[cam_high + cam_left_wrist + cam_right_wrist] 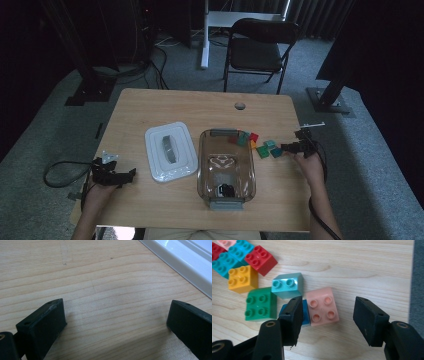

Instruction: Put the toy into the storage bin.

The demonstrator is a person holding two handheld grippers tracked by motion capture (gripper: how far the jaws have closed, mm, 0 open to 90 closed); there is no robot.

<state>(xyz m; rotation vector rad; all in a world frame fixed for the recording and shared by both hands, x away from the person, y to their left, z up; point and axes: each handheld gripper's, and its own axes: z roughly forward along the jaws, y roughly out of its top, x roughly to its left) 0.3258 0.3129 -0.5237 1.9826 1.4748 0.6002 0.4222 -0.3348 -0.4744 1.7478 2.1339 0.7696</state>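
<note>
The left gripper (131,173) rests open and empty on the table (150,105), just left of the white lid (170,151); keep it parked there. Right of the clear bin (226,167), the right gripper (325,317) is partly open and holds nothing, with the pink brick (322,306) between its jaws near the left pad, a blue brick (305,315) just behind. Centre the jaws on the pink brick alone, then close squarely on its flat sides.
</note>
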